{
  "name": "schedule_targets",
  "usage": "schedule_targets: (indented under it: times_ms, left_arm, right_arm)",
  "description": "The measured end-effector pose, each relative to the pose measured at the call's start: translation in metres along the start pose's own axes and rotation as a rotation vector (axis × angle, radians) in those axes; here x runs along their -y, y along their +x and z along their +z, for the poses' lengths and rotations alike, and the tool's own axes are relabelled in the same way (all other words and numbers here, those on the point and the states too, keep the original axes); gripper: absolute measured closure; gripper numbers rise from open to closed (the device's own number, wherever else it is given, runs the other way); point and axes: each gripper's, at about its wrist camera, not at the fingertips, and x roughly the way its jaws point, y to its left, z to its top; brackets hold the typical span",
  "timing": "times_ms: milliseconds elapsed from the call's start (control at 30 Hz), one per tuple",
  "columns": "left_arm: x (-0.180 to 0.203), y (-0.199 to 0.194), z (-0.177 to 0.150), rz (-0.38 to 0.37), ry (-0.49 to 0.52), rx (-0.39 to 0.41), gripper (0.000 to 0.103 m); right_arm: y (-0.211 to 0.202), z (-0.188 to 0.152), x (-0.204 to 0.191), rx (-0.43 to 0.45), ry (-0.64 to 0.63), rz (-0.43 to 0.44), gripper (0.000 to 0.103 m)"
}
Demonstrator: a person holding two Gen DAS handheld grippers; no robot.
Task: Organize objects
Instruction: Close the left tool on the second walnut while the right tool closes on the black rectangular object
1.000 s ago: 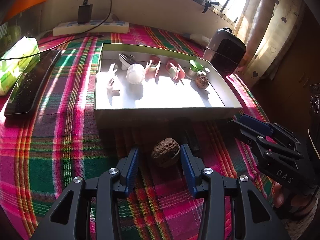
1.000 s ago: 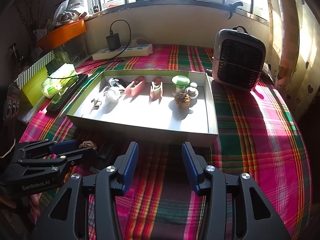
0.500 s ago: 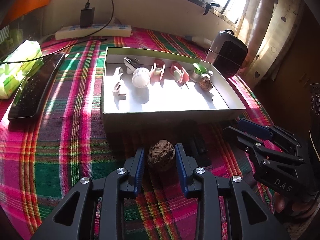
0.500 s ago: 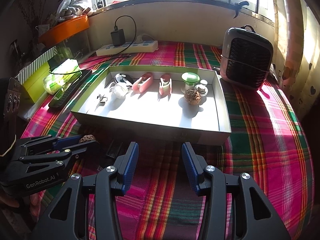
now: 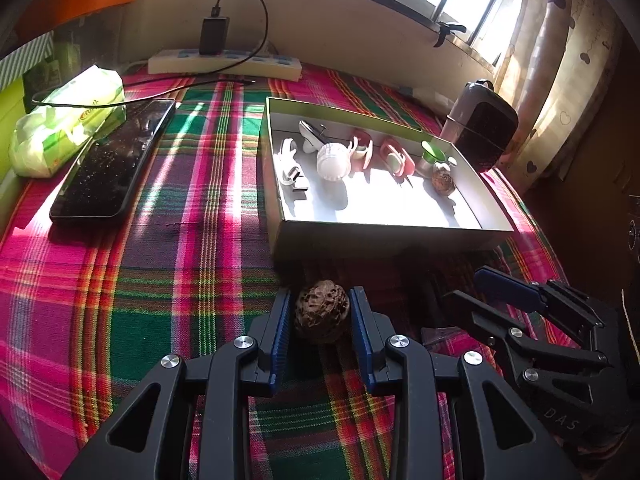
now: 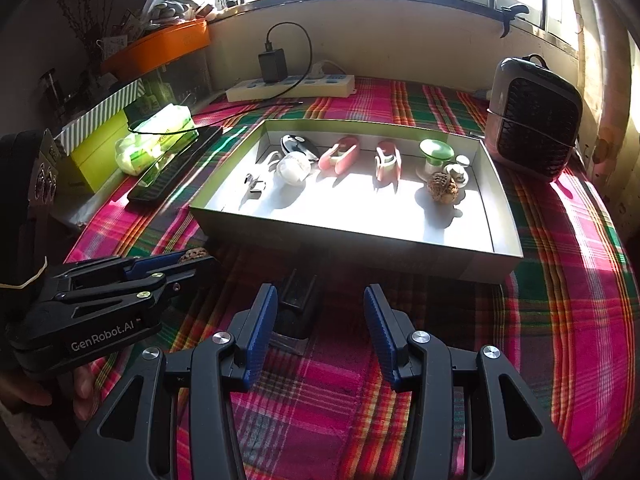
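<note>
Walnut (image 5: pixel 321 311) first: your left gripper (image 5: pixel 320 318) has it pinched between both blue pads, just in front of the tray's (image 5: pixel 384 236) near wall, over the plaid table (image 5: pixel 120 280). Whether it rests on the cloth or is lifted off it, you cannot tell. Your right gripper (image 6: pixel 320 330) grasps nothing — its jaws stand wide apart above the cloth, with a small dark object (image 6: pixel 297 312) lying on the table between and just ahead of them. Inside the tray a second walnut (image 6: pixel 442 188) sits beside a green-topped piece (image 6: pixel 435 153), with two pink clips (image 6: pixel 362 158) and a white ball (image 6: pixel 294 168) further left — all along the far side.
</note>
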Motion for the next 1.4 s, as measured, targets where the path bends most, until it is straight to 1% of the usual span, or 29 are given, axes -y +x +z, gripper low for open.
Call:
schedule_targets:
  times_ms: [200,533,967,1000,1067,1200,1333,1400]
  left_arm:
    - [-0.004,-0.001,-0.002,0.004,-0.005,0.004,0.076]
    - [-0.004,-0.001,-0.002,0.0,-0.005,0.007,0.076]
    - [-0.005,-0.002,-0.001,-0.001,-0.006,0.008,0.076]
    - [-0.005,-0.002,-0.001,-0.001,-0.006,0.008,0.076]
    - [-0.005,-0.002,-0.001,-0.001,-0.006,0.008,0.076]
    - [-0.005,-0.002,-0.001,0.0,-0.005,0.008,0.076]
    - [-0.004,-0.002,-0.002,-0.001,-0.005,0.008,0.076]
    - [-0.004,-0.002,-0.002,0.0,-0.005,0.008,0.076]
  right_arm:
    - [0.009,-0.001,-0.008,-0.015,-0.001,0.009,0.056]
    - [0.024,-0.004,-0.011,-0.047,0.002,-0.019,0.056]
    - [0.022,-0.006,-0.009,-0.027,-0.001,-0.046,0.057]
    - [0.022,-0.006,-0.009,-0.025,0.0,-0.047,0.057]
    - [0.022,-0.007,-0.008,-0.023,0.0,-0.057,0.063]
    - [0.02,-0.008,-0.006,-0.018,0.003,-0.052,0.066]
    - [0.02,-0.008,-0.007,-0.016,-0.003,-0.045,0.075]
    - [0.02,-0.008,-0.007,-0.015,-0.004,-0.044,0.074]
